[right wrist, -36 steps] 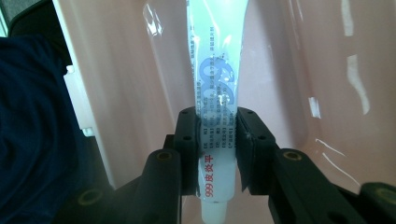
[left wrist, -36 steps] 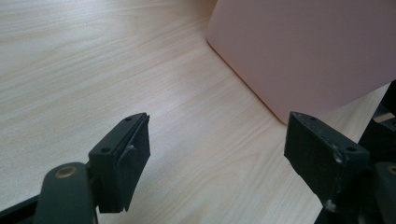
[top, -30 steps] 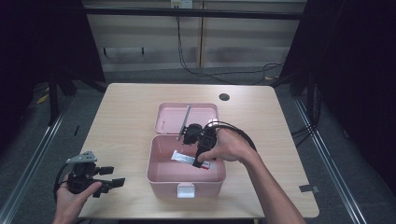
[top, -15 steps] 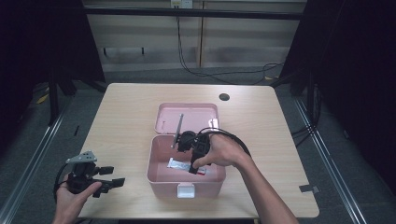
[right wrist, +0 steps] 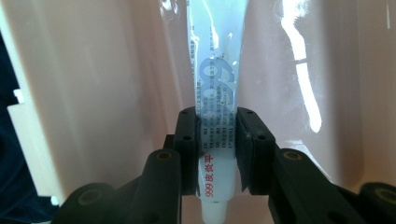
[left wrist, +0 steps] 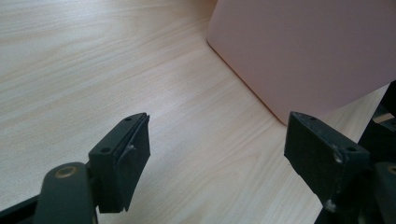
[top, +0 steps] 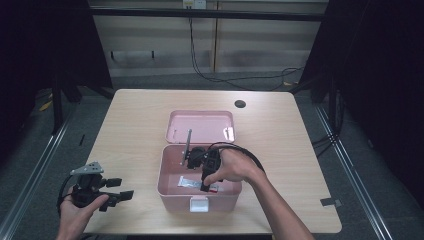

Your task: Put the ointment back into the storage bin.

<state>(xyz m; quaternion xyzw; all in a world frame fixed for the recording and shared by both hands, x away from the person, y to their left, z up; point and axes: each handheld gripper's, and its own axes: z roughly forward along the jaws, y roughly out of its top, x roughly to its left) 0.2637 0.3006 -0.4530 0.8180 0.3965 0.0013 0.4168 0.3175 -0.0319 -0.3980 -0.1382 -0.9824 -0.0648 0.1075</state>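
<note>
Left hand-held gripper (top: 114,194) sits at the near-left corner of the desk (top: 130,130), held low in the person's left hand (top: 75,215), pointing right toward the pink box (top: 172,192). Jaws wide apart, nothing between them; in the left gripper view just bare desk wood lies between the pads, and the pink box wall (left wrist: 299,51) rises ahead and to the right of the jaws, near but not touching.

Pink box stands mid-desk, well to the right of the left hand-held gripper, lid (top: 200,125) swung open and lying flat behind it, white latch (top: 198,204) on the near wall.

Right hand-held gripper (top: 206,186) is inside the open box, pointing down, gripped by the person's right hand (top: 232,167), black cable (top: 240,149) looping over the hand. Jaws narrow, clamped on a white ointment tube (right wrist: 215,116): in the right gripper view both pads press the tube's sides near its cap end, cap (right wrist: 212,215) pointing back toward the gripper body, rest of the tube running straight ahead from the jaws over the box floor. High view shows the tube (top: 190,183) low in the box, extending left from the jaws. Whether it touches the floor cannot be told.

Dark round hole (top: 240,104) in the desk, far behind the right hand-held gripper.
</note>
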